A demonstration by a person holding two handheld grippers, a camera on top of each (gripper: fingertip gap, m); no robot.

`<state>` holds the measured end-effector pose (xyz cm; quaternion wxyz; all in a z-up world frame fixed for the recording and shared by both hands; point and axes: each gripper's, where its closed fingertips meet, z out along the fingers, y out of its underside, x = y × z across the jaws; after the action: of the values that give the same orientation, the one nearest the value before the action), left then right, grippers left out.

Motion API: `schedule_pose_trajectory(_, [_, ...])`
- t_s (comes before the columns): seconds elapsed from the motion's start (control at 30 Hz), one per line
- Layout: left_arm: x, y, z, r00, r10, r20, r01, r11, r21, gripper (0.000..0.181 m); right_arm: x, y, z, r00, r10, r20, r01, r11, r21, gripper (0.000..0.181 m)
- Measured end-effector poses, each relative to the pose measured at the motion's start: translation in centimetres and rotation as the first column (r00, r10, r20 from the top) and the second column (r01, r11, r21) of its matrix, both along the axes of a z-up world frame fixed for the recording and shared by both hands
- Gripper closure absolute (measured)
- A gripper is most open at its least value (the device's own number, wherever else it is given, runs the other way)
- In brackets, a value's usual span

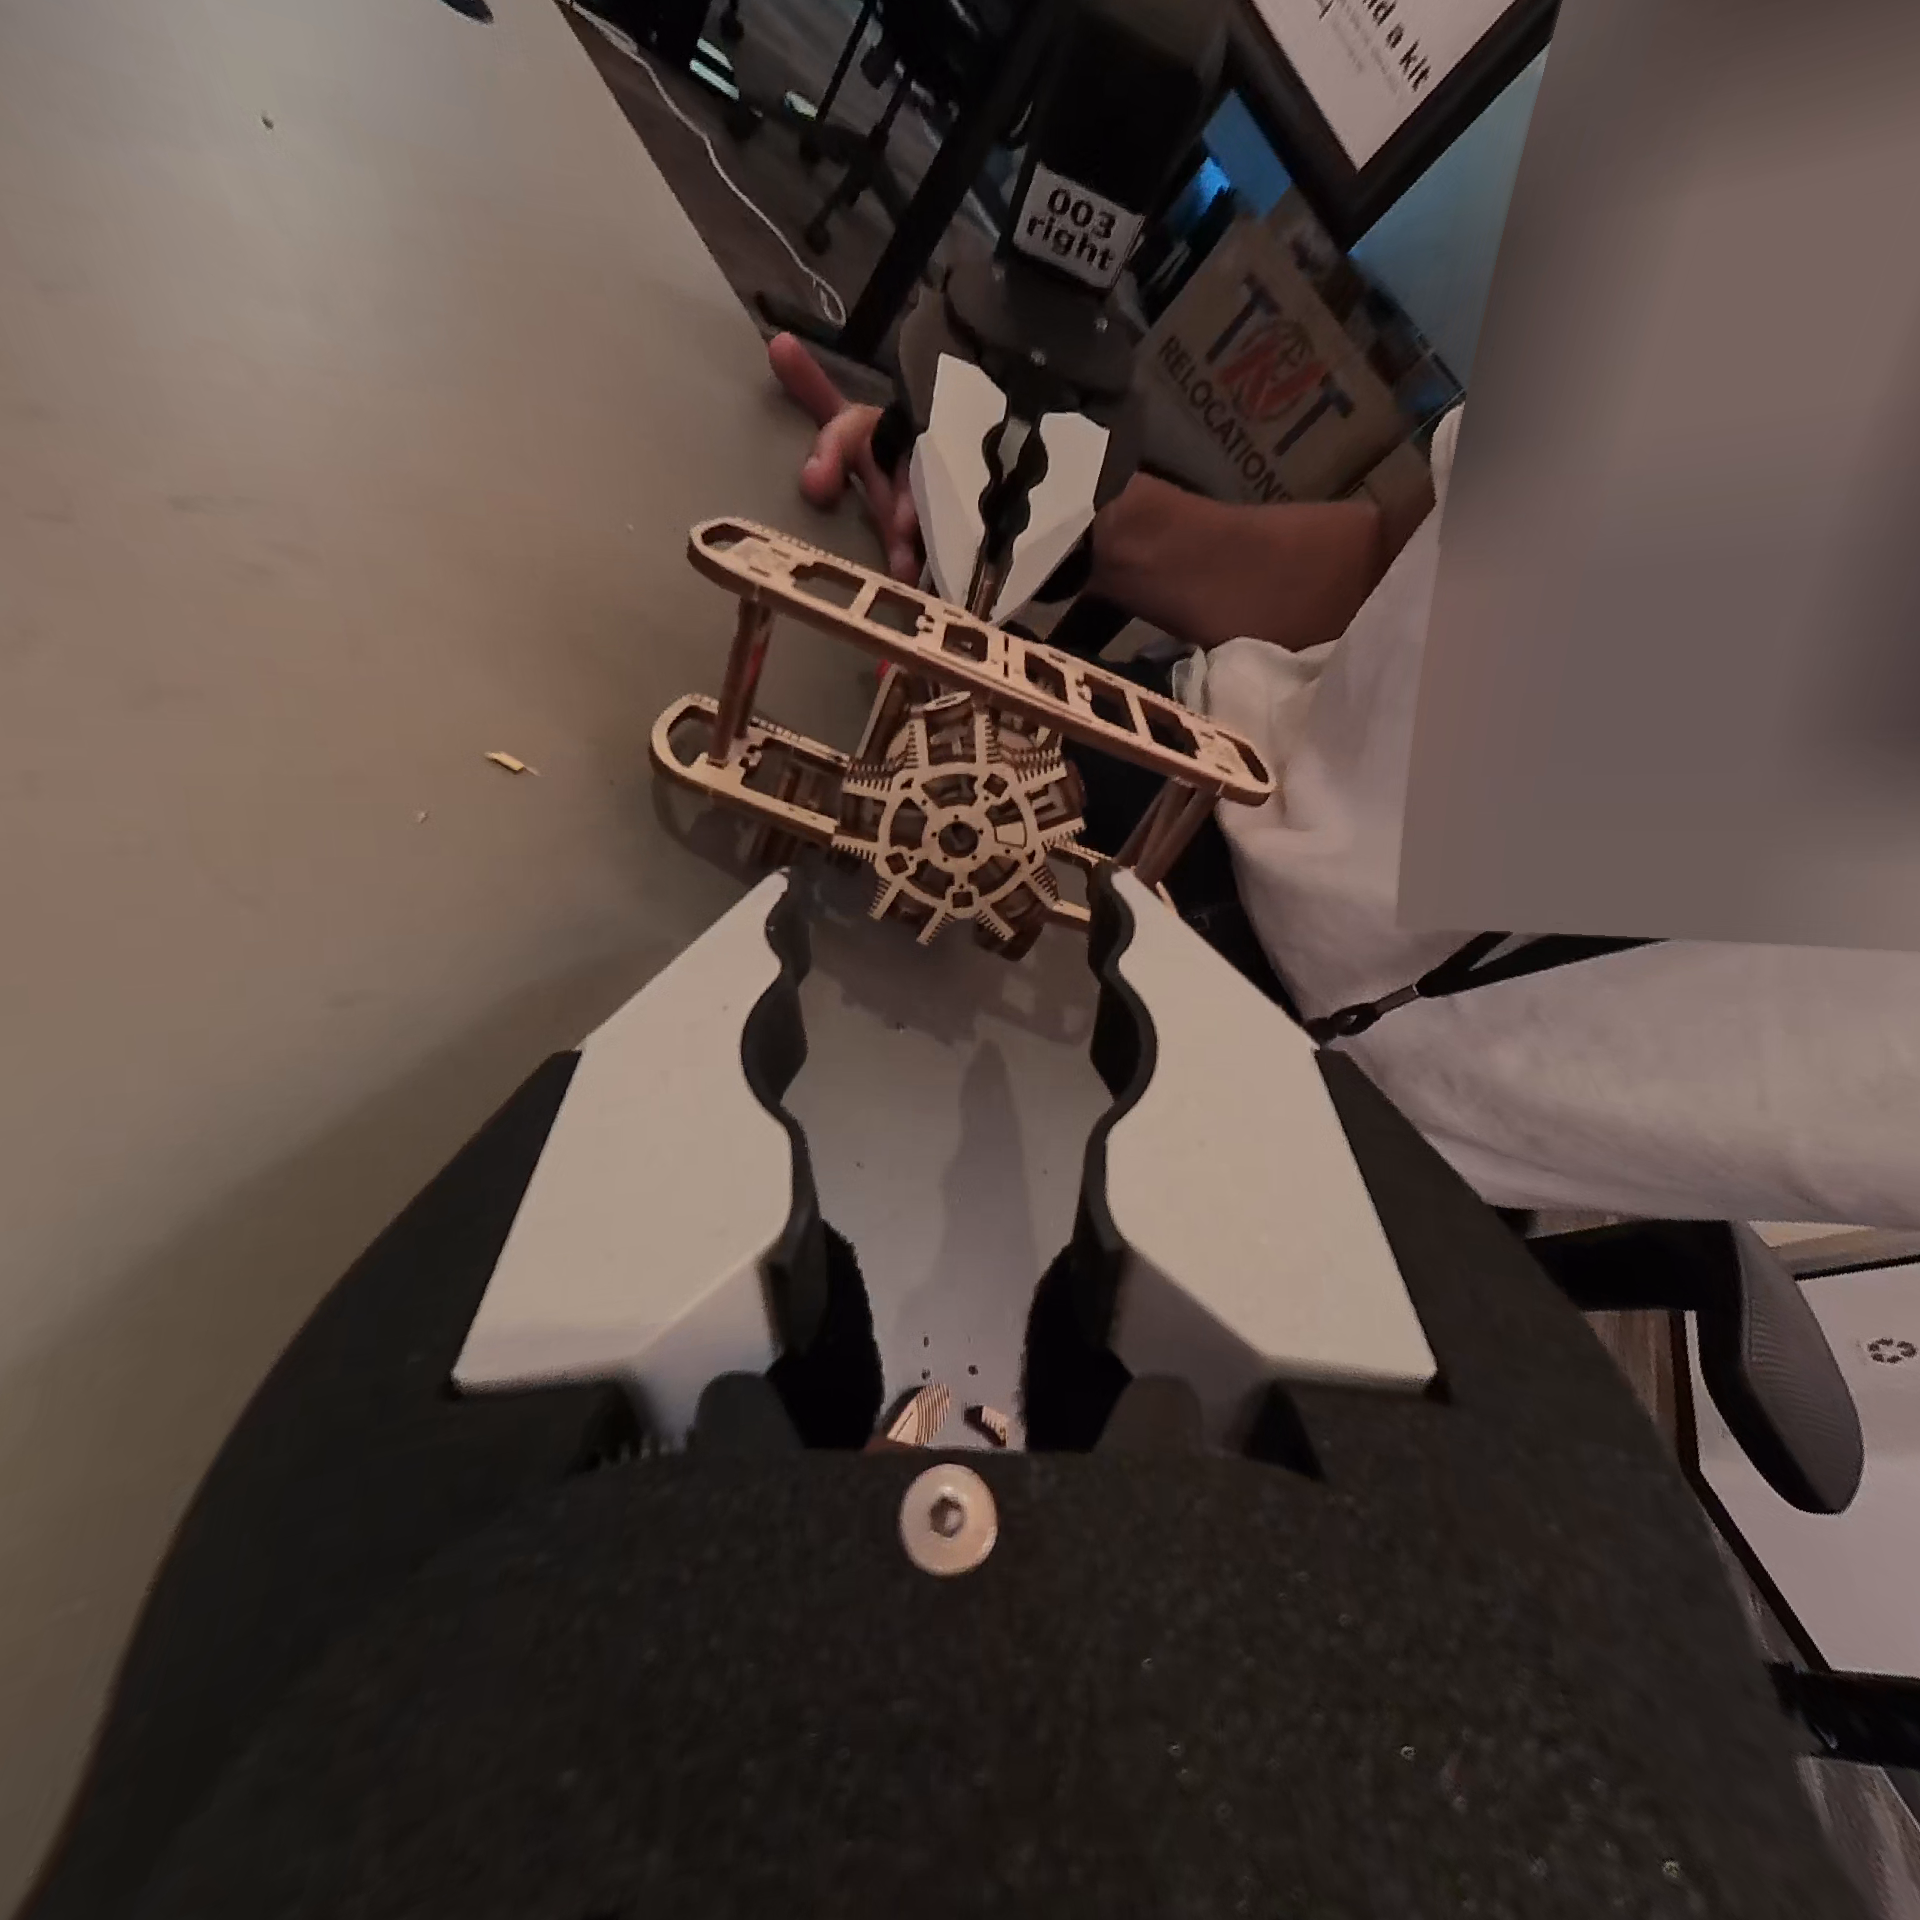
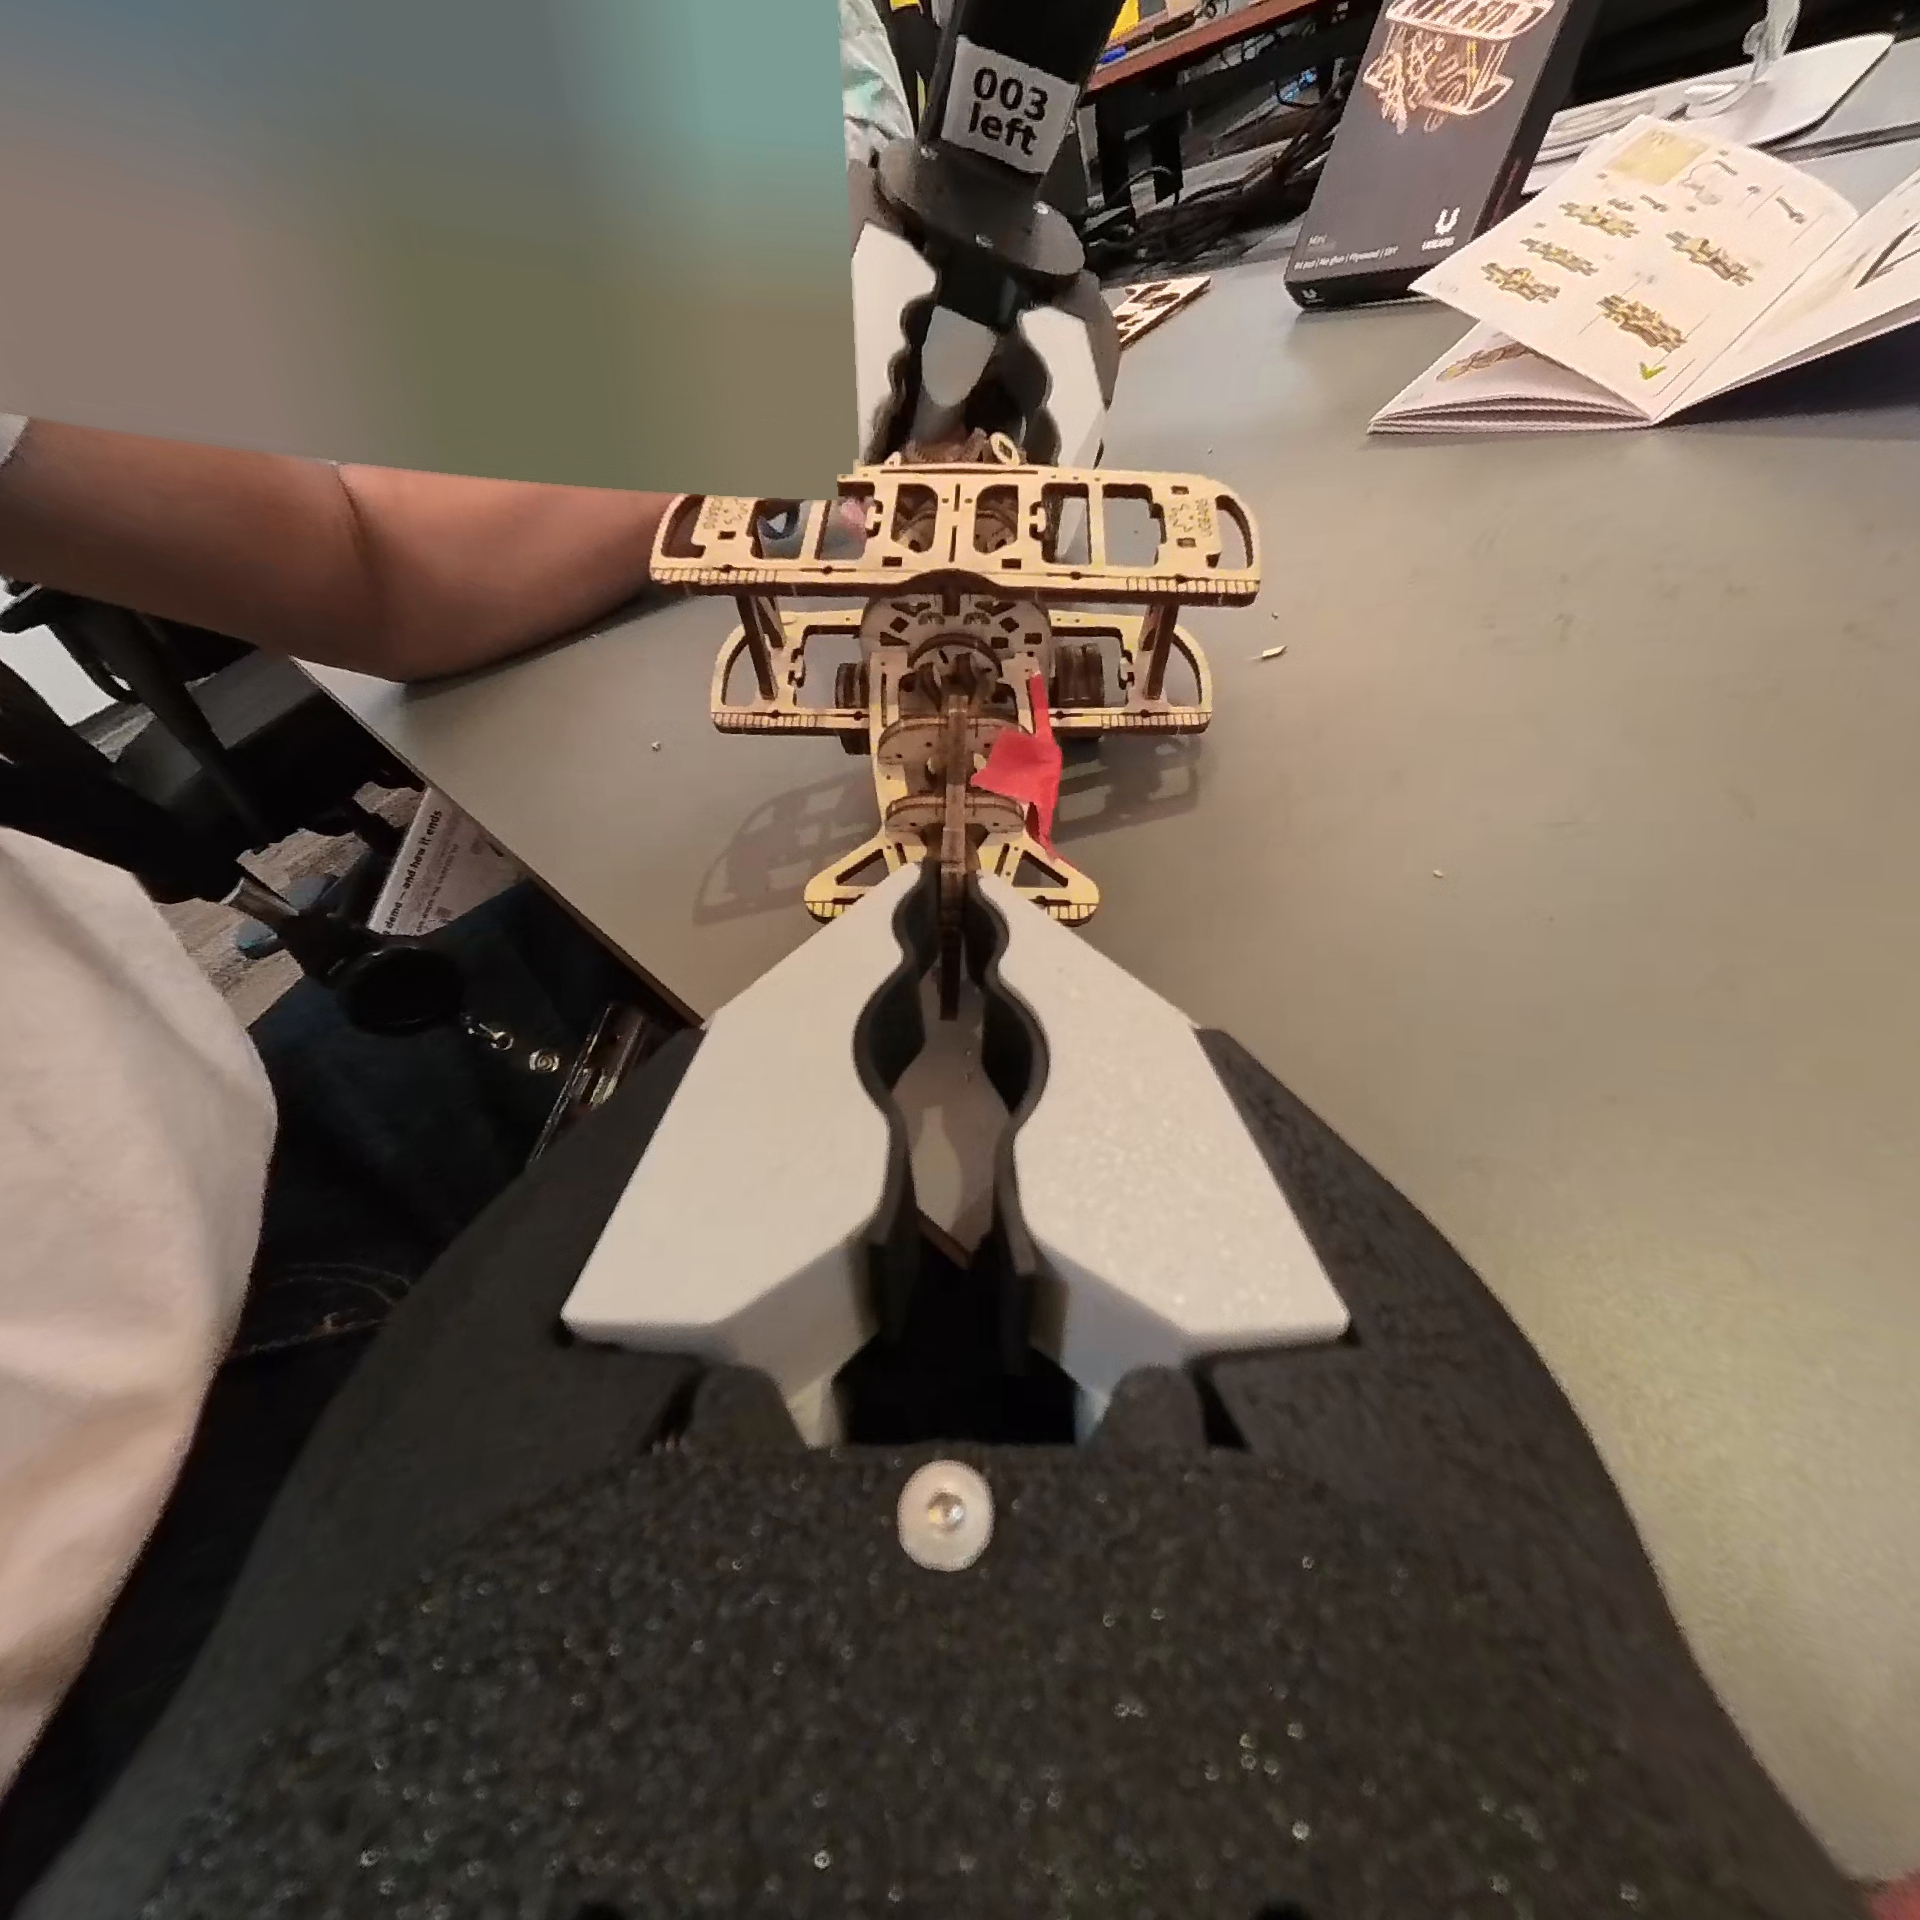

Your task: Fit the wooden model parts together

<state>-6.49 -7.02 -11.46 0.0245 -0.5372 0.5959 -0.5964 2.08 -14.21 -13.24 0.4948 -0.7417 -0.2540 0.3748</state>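
The grey worktop (image 2: 1507,831) carries an open instruction booklet (image 2: 1662,281) at its far right, pages showing small diagrams. Just behind the booklet stands a dark box (image 2: 1455,135) with a model pictured on its front. A flat wooden sheet (image 2: 1158,301) lies left of the box. Small wood chips (image 1: 511,764) lie scattered on the worktop. Beyond the worktop's edge, a cardboard box (image 1: 1278,395) leans, and a white cable (image 1: 748,197) trails over the floor. A mesh office chair (image 1: 1787,1361) sits to the right, a black badge reel (image 2: 400,987) hangs below the worktop's edge.
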Motion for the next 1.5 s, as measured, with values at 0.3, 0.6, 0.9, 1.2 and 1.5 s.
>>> schedule_pose_trajectory(0.3, [0.6, -0.5, -0.2, 1.0, -0.008, -0.013, 0.008, 1.0, 0.009, 0.14, -0.1, -0.1, 0.0, 1.0, 0.001, 0.0, -0.001, 1.0, -0.002, 0.179])
schedule_pose_trajectory(0.6, [0.7, -0.5, 0.1, 1.0, -0.003, -0.008, 0.003, 1.0, -0.028, 0.148, -0.1, -0.2, 0.0, 1.0, 0.003, 0.0, -0.003, 1.0, -0.007, 0.179])
schedule_pose_trajectory(0.9, [0.8, -0.5, 0.2, 1.0, 0.002, -0.007, -0.003, 0.999, -0.04, 0.148, -0.1, -0.3, 0.0, 1.0, 0.003, -0.003, -0.003, 1.0, -0.013, 0.179])
schedule_pose_trajectory(1.2, [0.9, -0.3, 0.2, 1.0, 0.015, -0.013, -0.016, 0.998, -0.058, 0.145, -0.1, -0.3, 0.0, 1.0, 0.002, -0.005, -0.002, 1.0, -0.012, 0.179])
schedule_pose_trajectory(1.5, [0.6, 0.7, 0.7, 0.999, 0.043, 0.014, -0.042, 0.997, -0.071, 0.13, -0.1, -0.3, 0.1, 1.0, 0.007, -0.01, -0.007, 1.0, -0.008, 0.179])
